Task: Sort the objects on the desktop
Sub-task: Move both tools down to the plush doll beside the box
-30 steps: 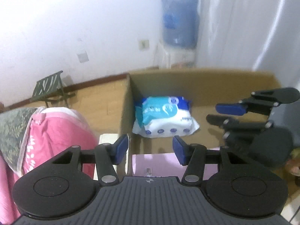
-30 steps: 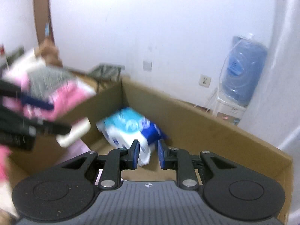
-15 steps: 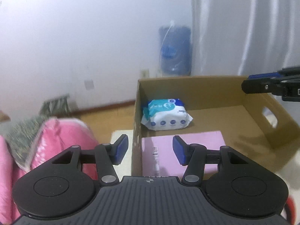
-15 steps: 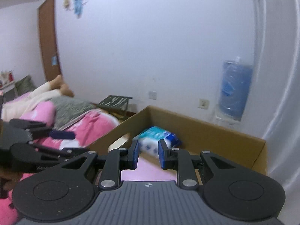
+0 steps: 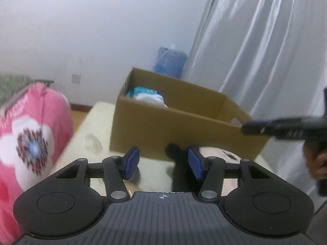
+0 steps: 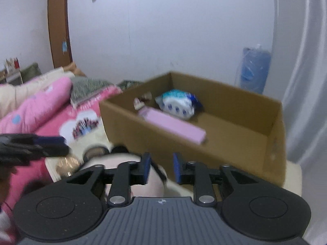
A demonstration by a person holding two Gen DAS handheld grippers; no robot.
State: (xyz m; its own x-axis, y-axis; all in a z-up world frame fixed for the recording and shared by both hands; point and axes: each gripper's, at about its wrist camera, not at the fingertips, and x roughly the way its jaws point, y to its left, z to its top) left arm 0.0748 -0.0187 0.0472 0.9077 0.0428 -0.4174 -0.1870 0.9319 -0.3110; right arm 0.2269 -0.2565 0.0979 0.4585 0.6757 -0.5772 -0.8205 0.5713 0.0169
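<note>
A brown cardboard box [image 5: 184, 126] stands on a cream table [image 5: 90, 134]; it also shows in the right wrist view [image 6: 235, 143]. It holds a blue-and-white wipes pack [image 6: 177, 104], a flat pink box [image 6: 173, 124] and a small item [image 6: 141, 102]. A white round thing with black patches [image 6: 126, 163] lies in front of the box, just beyond both grippers. My left gripper [image 5: 162, 162] is open and empty. My right gripper [image 6: 161, 168] is open a little and empty. Each gripper shows in the other's view, left [image 6: 34, 149], right [image 5: 286, 128].
A pink flowered quilt [image 5: 30, 143] lies left of the table, with more bedding [image 6: 40, 106]. A blue water bottle [image 5: 169, 63] stands behind the box. A white curtain [image 5: 265, 51] hangs at the right. A shiny round thing [image 6: 67, 164] lies at the table's left edge.
Both grippers have pulled back out of the box and now sit lower in front of it. The box has shifted from directly below me to ahead. The jaws have not visibly changed.
</note>
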